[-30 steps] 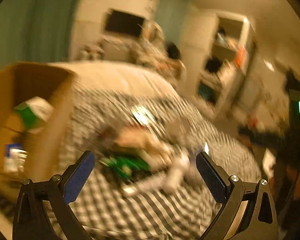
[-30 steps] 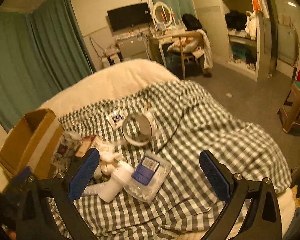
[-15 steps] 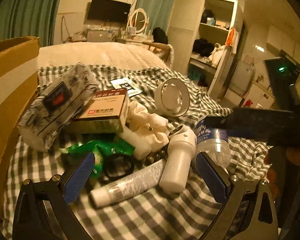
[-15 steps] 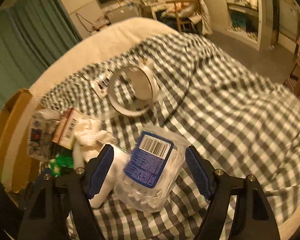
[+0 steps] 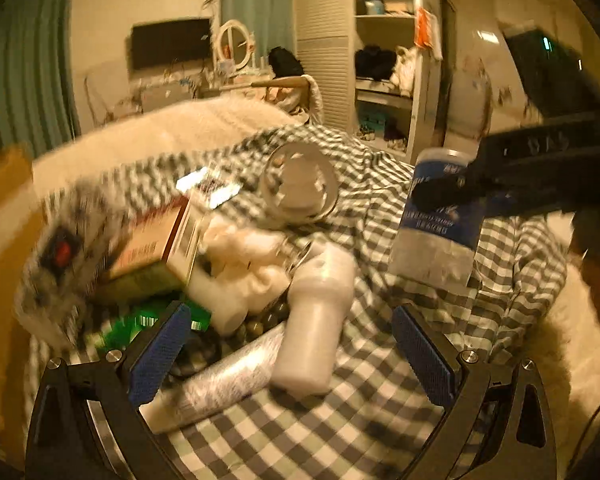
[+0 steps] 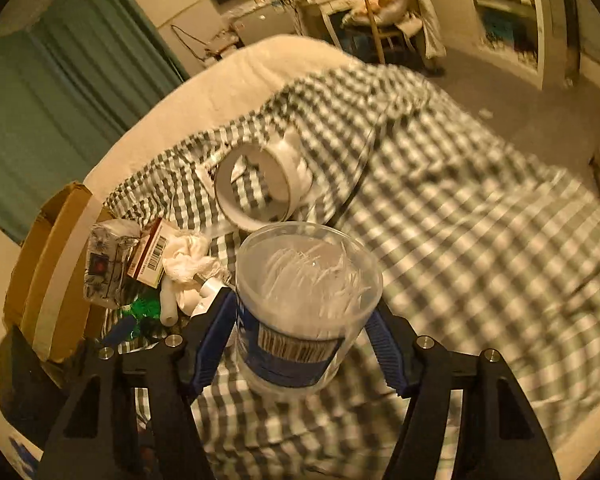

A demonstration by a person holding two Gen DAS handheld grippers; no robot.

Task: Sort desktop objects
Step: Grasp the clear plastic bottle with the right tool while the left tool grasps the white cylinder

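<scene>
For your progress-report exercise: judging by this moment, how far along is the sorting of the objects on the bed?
Early. Done: nothing visibly sorted. In hand: the right gripper clamps the clear cotton swab tub, lifted. Left: the pile beside the cardboard box, including the tape roll, medicine box and white bottle; left gripper open.

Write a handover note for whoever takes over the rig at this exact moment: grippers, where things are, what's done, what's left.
Right gripper: shut on the clear cotton swab tub, lifted off the checked blanket.
Left gripper: open, empty, hovering over the pile.
On the blanket: white bottle, silver tube, medicine box, patterned tissue pack, green packet, white tape roll.
Cardboard box: at the pile's left edge; contents not visible.
Done: tub picked up.
Left: place the tub, then sort the pile.
</scene>
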